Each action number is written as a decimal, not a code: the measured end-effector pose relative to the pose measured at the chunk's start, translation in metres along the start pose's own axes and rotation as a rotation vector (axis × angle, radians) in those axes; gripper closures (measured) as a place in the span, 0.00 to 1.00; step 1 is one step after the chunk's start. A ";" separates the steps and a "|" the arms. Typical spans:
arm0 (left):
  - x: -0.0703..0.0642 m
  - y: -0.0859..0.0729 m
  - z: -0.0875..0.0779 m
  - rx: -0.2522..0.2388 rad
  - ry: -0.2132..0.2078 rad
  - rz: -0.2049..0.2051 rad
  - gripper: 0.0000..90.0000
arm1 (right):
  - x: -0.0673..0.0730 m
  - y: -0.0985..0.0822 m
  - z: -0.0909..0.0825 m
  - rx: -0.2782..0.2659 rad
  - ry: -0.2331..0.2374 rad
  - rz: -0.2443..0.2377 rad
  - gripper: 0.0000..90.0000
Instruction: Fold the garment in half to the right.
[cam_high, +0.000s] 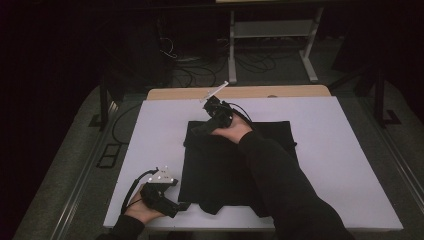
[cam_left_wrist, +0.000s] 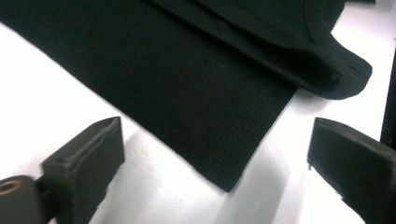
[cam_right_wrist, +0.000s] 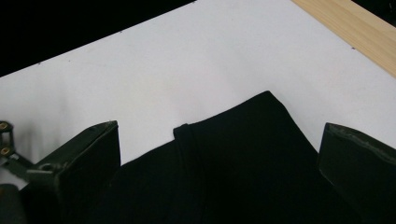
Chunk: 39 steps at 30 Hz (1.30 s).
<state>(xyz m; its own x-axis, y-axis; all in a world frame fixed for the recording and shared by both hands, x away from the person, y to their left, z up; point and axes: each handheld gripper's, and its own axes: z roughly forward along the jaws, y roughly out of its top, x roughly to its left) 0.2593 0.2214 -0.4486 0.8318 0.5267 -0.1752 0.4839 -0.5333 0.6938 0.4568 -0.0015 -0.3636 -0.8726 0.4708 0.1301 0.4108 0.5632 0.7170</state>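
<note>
Black shirt (cam_high: 235, 165) lies flat mid-table (cam_high: 350, 150). My left claw (cam_left_wrist: 215, 154) is spread at its near corner, right claw (cam_right_wrist: 219, 154) spread over the far edge. Pinch both hem layers squarely, low, before lifting.

1. Left hand (cam_high: 142, 210) comes in at bottom left of the high view, dark sleeve cuff at the frame edge, wrapped around the handle.
2. Left gripper (cam_high: 184, 205) held low, pointing to the person's right; grey three-cornered plate on top, cable looping behind it.
3. Left gripper view: both black jaws wide apart, nothing between them.
4. Right forearm in a long black sleeve stretches diagonally from bottom right toward the table's middle.
5. Right hand (cam_high: 231, 131) grips its handle, wrist bent down.
6. Right gripper (cam_high: 196, 130) points left and slightly down.
7. Right gripper view: jaws spread wide, gap empty.
</note>
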 end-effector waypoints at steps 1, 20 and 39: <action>0.000 0.000 -0.001 0.014 0.010 0.020 0.06 | -0.001 0.001 0.001 0.003 -0.001 -0.012 0.00; -0.002 0.002 0.001 -0.031 0.048 0.029 0.57 | -0.018 0.008 0.037 0.033 -0.022 0.041 0.00; 0.000 0.011 0.002 -0.011 -0.024 0.045 0.90 | -0.044 -0.009 0.087 0.069 -0.079 0.135 0.00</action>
<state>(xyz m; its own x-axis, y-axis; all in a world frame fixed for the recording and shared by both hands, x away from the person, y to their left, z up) 0.2657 0.2143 -0.4424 0.8592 0.4858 -0.1604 0.4428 -0.5492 0.7087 0.5147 0.0317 -0.4357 -0.7860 0.5956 0.1660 0.5424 0.5354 0.6474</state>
